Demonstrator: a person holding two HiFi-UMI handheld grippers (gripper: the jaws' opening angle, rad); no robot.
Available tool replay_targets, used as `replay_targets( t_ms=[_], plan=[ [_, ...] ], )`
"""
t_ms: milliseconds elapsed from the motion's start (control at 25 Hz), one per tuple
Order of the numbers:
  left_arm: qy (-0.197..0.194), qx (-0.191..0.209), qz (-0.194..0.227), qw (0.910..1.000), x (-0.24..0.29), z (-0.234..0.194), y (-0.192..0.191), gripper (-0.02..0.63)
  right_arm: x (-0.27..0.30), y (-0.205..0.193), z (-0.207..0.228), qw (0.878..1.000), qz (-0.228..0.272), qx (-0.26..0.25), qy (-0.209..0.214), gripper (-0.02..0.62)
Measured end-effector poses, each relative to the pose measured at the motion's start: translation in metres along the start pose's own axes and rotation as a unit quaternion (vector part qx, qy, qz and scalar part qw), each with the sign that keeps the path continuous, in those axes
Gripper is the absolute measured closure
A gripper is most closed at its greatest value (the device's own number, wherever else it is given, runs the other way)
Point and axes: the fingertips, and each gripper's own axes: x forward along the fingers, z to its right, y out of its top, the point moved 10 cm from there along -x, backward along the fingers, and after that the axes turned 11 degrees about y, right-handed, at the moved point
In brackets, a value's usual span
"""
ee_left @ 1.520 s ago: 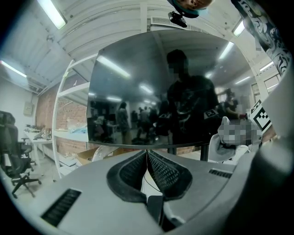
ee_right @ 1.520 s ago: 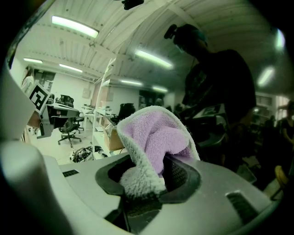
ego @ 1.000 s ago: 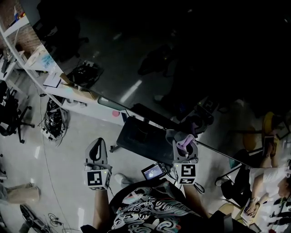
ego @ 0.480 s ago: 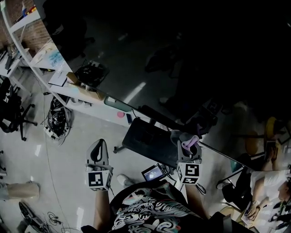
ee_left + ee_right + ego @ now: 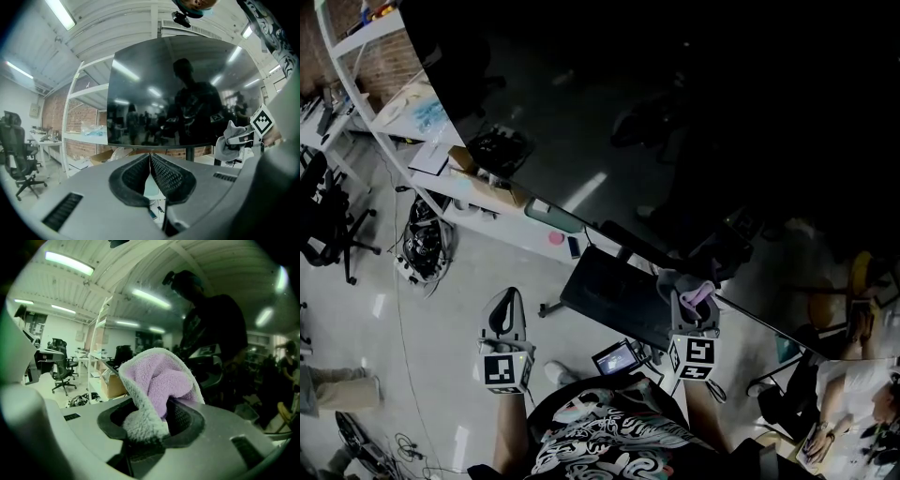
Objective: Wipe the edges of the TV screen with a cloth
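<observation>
Just ahead of your right gripper (image 5: pixel 688 298), whose fingers are clamped on the lilac cloth (image 5: pixel 697 292), runs the bottom edge of the dark TV screen (image 5: pixel 675 122). Your left gripper (image 5: pixel 505 300) has its fingers pressed together on nothing, above pale floor (image 5: pixel 422 319). White shelving (image 5: pixel 431 183) stands beyond them.

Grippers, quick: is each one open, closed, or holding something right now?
Left gripper: closed, nothing between its jaws.
Right gripper: closed on the purple cloth.
</observation>
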Motion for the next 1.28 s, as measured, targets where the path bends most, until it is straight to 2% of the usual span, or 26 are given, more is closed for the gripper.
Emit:
replay_targets(
  t_ms=[480, 640, 1280],
  plan=[
    [0.013, 0.002, -0.011, 0.9998, 0.0, -0.034, -0.006, 0.586, 0.017, 0.01, -0.017, 1.0, -0.002, 0.002, -0.002, 0.408],
    [0.008, 0.005, -0.001, 0.9999, 0.002, -0.037, -0.001, 0.586, 0.022, 0.011, -0.021, 1.0, -0.001, 0.002, -0.003, 0.408],
    [-0.004, -0.004, -0.004, 1.0, 0.002, -0.069, -0.007, 0.586, 0.038, 0.018, -0.04, 1.0, -0.002, 0.005, -0.024, 0.408]
  ],
)
